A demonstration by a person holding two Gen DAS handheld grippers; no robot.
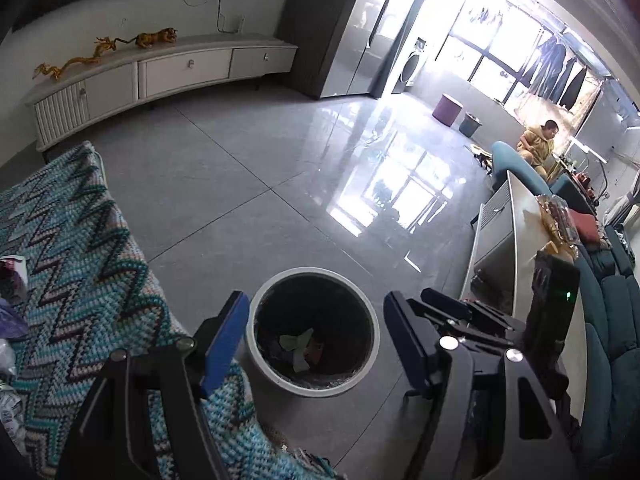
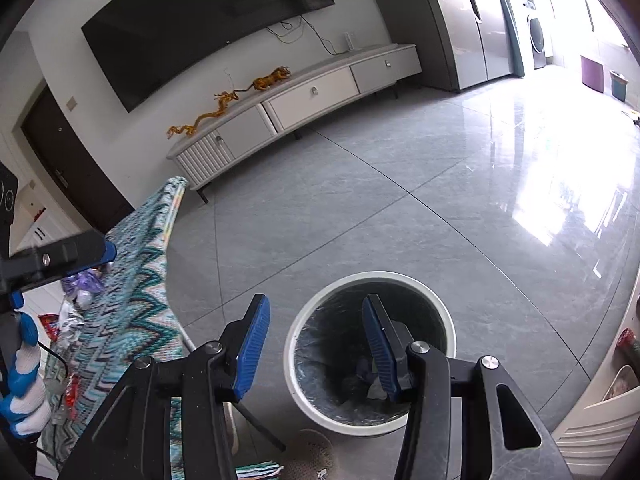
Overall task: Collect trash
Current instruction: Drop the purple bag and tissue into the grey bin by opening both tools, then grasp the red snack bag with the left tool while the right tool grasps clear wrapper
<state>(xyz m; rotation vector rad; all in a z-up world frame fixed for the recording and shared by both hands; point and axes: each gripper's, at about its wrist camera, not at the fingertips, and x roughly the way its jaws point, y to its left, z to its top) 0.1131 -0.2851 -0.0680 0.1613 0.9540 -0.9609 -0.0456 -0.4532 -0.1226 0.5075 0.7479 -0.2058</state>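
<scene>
A round white trash bin point(image 1: 256, 354) with a dark liner stands on the grey tile floor; it also shows in the right wrist view point(image 2: 304, 392). Scraps of trash point(image 1: 298, 346) lie at its bottom. My left gripper point(image 1: 316, 344) is open and empty, hovering over the bin. My right gripper point(image 2: 316, 354) is open and empty, above the bin's left rim. Wrappers and bags of trash point(image 2: 78, 308) lie on a table covered by a zigzag knitted cloth point(image 1: 80, 248) left of the bin; the cloth also shows in the right wrist view point(image 2: 140, 280).
A white TV cabinet point(image 1: 160, 76) with gold dragon figures stands against the far wall. A white low table point(image 1: 504, 248) and a teal sofa point(image 1: 612, 320) are on the right. A person point(image 1: 538, 140) sits by the bright windows. The other hand, gloved point(image 2: 20, 384), holds its gripper at left.
</scene>
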